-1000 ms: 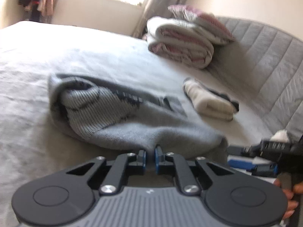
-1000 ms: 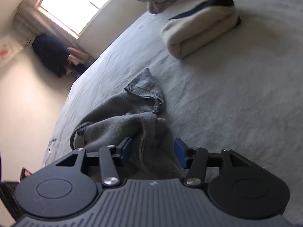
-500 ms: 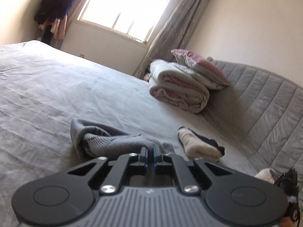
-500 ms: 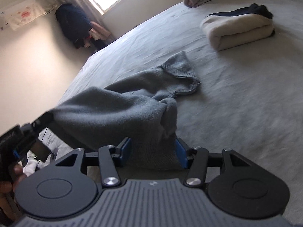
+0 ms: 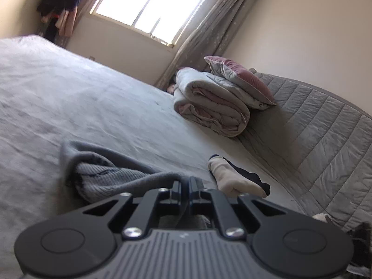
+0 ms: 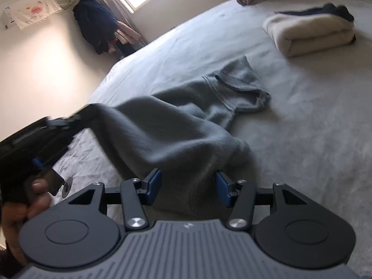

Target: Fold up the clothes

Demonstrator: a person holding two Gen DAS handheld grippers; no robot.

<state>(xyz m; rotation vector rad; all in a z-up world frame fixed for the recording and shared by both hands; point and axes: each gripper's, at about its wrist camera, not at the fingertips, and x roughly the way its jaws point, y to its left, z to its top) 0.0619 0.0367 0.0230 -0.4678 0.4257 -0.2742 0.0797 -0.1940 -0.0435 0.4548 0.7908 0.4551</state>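
Left gripper (image 5: 184,183): I see its jaws pressed together, pinching an edge of the grey sweater (image 6: 186,125).
Right gripper (image 6: 188,187): I see its jaws spread, with a bunched fold of sweater between the blue pads (image 6: 154,183); I cannot tell whether they clamp it.
Sweater: stretched between both grippers, its far end trailing on the bed (image 5: 69,107).
Beyond: folded cream garment (image 6: 311,34), rolled quilt (image 5: 209,107).

Sweater (image 6: 186,125): plain grey, ribbed inside
Folded garment (image 6: 311,34): cream with navy
Bedsheet (image 5: 69,97): pale grey
Pillow (image 5: 241,79): dusky pink
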